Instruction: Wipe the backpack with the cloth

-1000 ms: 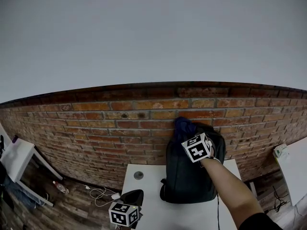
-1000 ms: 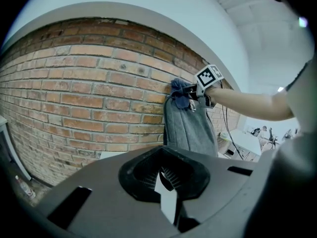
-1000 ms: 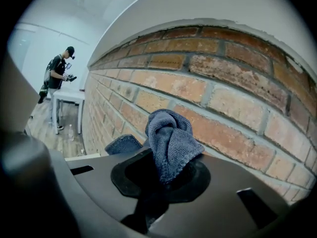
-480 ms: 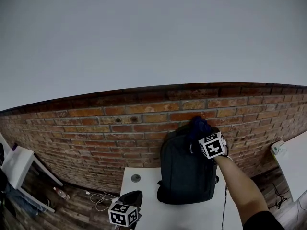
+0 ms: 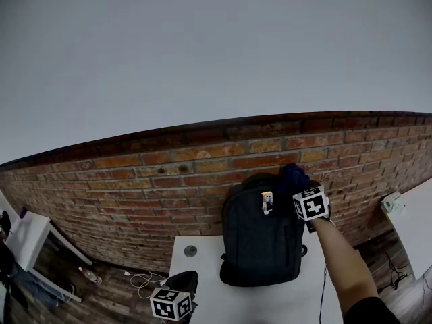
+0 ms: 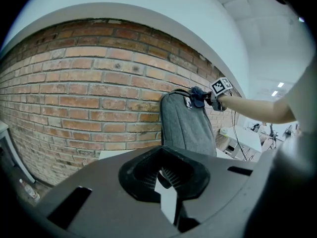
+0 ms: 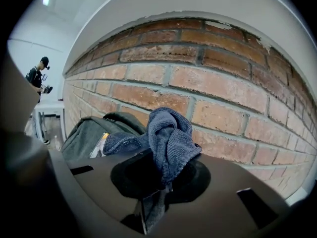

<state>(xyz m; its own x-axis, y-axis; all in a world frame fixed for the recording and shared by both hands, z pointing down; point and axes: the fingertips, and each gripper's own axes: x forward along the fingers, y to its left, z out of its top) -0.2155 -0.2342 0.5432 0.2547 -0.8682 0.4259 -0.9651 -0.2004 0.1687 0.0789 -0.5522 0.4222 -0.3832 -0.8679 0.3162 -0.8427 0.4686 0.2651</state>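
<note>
Backpack [image 5: 260, 241]: upright on the table [image 5: 202, 292], mid-frame, at 5 o'clock.
Cloth [image 5: 291, 175]: on its 1 o'clock corner — clamped by the right gripper [image 7: 152, 200].
Left gripper [image 6: 168, 207]: 7 o'clock, jaws together, empty.

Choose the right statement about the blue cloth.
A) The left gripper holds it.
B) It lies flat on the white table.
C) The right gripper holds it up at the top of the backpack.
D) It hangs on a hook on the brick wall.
C: the right gripper view shows the cloth pinched in the right gripper, up by the top of the backpack.
</note>
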